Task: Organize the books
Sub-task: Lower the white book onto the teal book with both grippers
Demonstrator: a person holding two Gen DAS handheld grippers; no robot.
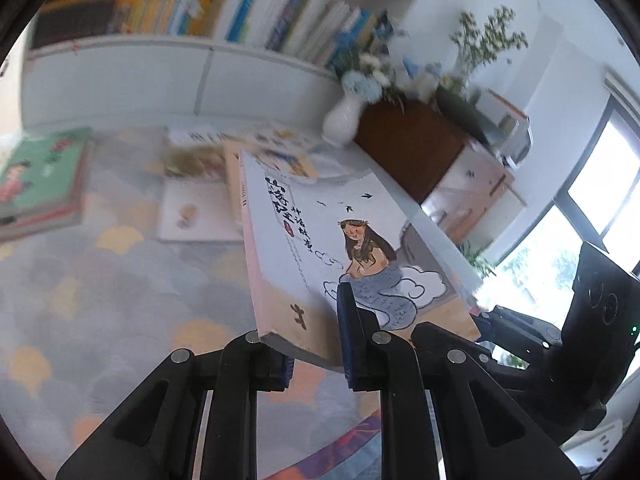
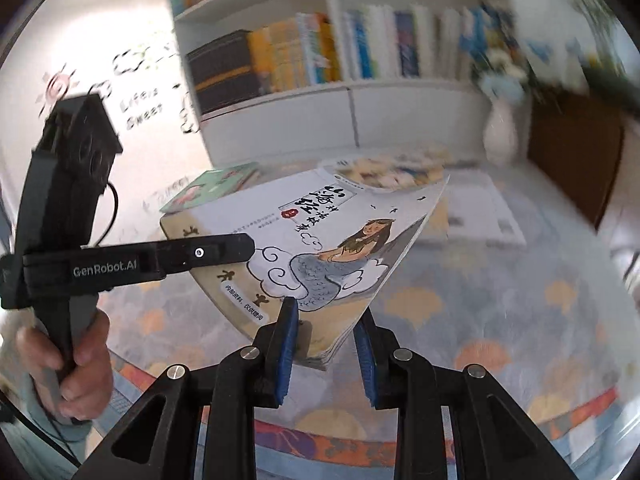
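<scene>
A white book with a mermaid drawing on its cover point(image 1: 320, 240) hangs tilted above the patterned rug, held by both grippers. My left gripper point(image 1: 316, 336) is shut on its lower edge near the spine, with one blue pad on the cover and the other underneath. In the right wrist view the same book point(image 2: 320, 236) sits between the blue pads of my right gripper point(image 2: 326, 316), which is shut on its lower corner. The left gripper point(image 2: 224, 252) comes in from the left, held by a hand point(image 2: 76, 356). The right gripper point(image 1: 492, 316) shows at the book's far corner.
A green book point(image 1: 40, 176) and several other books point(image 1: 200, 216) lie on the rug point(image 1: 100, 300). Behind stands a white bookshelf point(image 2: 340, 48) full of upright books. A white vase with flowers point(image 1: 344, 120) sits beside a brown cabinet point(image 1: 412, 148).
</scene>
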